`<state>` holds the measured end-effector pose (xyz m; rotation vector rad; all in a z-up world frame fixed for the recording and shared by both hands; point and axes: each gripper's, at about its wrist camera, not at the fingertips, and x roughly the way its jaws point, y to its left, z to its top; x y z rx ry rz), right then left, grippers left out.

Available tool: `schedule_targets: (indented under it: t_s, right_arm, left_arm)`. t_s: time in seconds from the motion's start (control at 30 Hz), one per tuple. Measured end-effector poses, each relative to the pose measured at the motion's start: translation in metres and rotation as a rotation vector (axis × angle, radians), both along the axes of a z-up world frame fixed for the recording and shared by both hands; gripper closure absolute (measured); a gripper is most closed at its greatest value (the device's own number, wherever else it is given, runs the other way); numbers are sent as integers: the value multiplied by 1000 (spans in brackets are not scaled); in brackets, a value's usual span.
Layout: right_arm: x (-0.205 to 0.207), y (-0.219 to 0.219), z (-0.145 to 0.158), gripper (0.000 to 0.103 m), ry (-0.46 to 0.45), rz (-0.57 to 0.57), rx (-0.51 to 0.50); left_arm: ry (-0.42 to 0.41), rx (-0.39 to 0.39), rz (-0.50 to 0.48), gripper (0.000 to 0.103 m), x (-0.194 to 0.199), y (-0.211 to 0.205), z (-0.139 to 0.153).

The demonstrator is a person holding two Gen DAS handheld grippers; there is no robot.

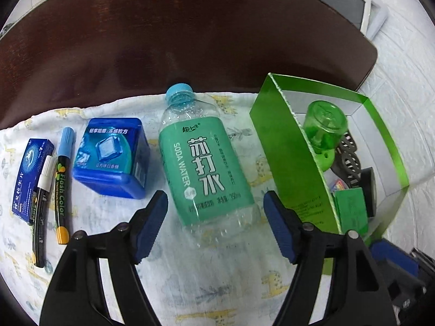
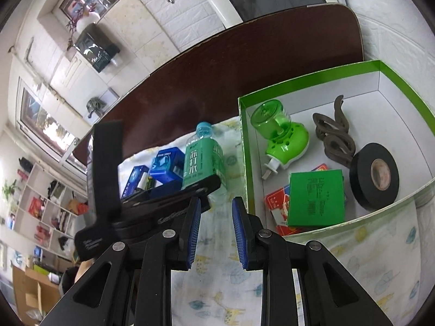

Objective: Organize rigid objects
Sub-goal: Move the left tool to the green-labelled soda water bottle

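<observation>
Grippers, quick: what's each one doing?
Left gripper: open around the soda water bottle, not squeezing it.
Right gripper: nearly shut, holding nothing.

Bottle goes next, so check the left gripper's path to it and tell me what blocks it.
Nothing visible blocks it. The left gripper is open, its fingers straddling the lower end of the soda water bottle lying on the cloth. The green box stands beside it.

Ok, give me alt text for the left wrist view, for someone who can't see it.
The left gripper, jaws open, hovers over a soda water bottle lying on a printed cloth. To the bottle's left lie a blue tub, two markers and a small blue box; to its right, a green box holds a green plug-in device and other items.
</observation>
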<state>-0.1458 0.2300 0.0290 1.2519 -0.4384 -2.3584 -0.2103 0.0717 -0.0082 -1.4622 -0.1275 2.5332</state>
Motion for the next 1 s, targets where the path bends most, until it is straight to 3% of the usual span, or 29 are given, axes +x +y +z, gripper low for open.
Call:
schedule_targets:
  t_s: [0.03, 0.17, 0.27, 0.43, 0.53, 0.63, 0.8, 0.9, 1.0]
  right_arm:
    - [1, 0, -1, 78, -2, -2, 4]
    - [2, 3, -3, 78, -13, -16, 19]
    - [2, 4, -4, 78, -17, -24, 26]
    - [2, -11, -3, 78, -9, 28, 42]
    - [0, -35, -7, 76, -20, 83, 64]
    - [-4, -64, -14, 63, -46, 135, 76]
    - [-18, -116, -31, 62, -78, 204, 141]
    - [-29, -125, -41, 62, -106, 171, 161]
    - [-32, -120, -47, 62, -137, 154, 140]
  left_arm:
    - [-4, 4, 6, 39, -2, -1, -2]
    - [16, 12, -47, 42, 12, -14, 1]
    - [1, 18, -171, 42, 40, -31, 2]
    - [3, -36, -404, 41, 110, -72, 1]
    - [14, -63, -472, 39, 136, -90, 1]
    - [10, -96, -448, 40, 150, -102, -1]
    - [0, -82, -342, 40, 151, -127, -5]
    - [11, -68, -254, 40, 152, -147, -5]
    - [8, 14, -167, 40, 142, -157, -3]
